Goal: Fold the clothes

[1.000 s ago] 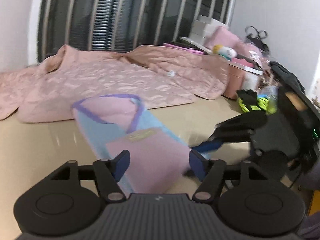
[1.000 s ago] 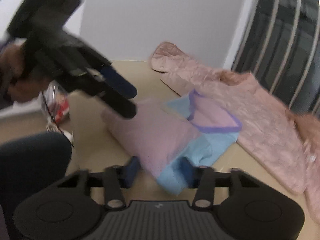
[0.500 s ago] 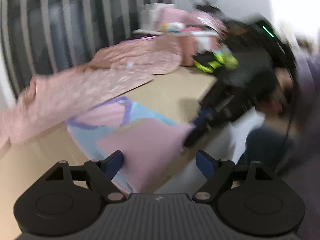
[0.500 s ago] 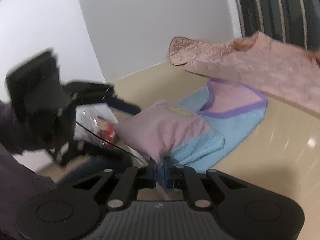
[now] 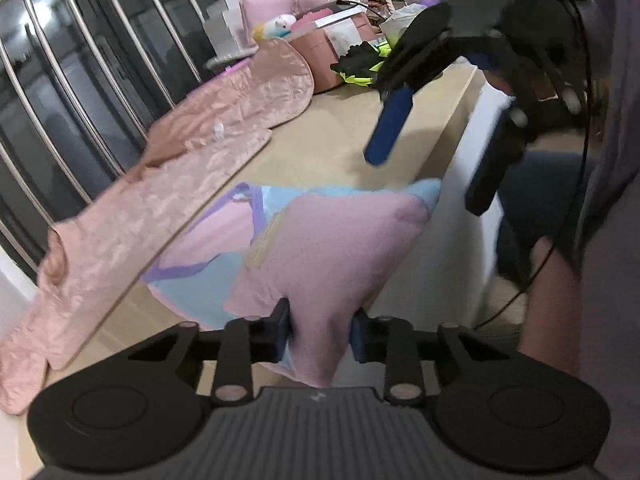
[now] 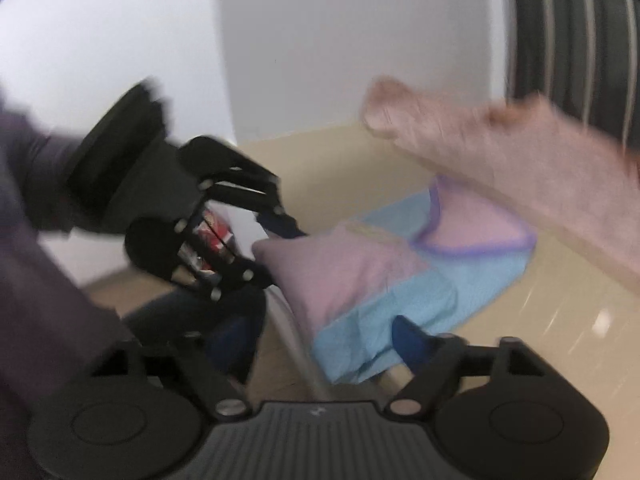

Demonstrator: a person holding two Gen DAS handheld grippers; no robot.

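Note:
A pink and light-blue shirt with purple neck trim [image 5: 320,240] lies partly folded at the near edge of the beige table [image 5: 344,136]. My left gripper [image 5: 320,330] has its fingers closed in on the pink lower corner of the shirt, which bunches between them. In the right wrist view the shirt [image 6: 400,272] lies ahead, and the left gripper [image 6: 276,248] meets its pink corner. My right gripper [image 6: 320,356] is open, with its blue fingertip [image 6: 412,344] beside the light-blue edge. It also shows in the left wrist view [image 5: 424,148], open above the table.
A pink quilted blanket [image 5: 172,184] lies along the back of the table by the barred window [image 5: 80,80]. Pink boxes, a plush toy and clutter [image 5: 344,36] sit at the far end. The table edge [image 5: 452,168] drops off beside the shirt.
My left gripper has moved in and closed on the pink corner of the shirt. My right gripper, shut on the blue edge half a second ago, has opened and let go.

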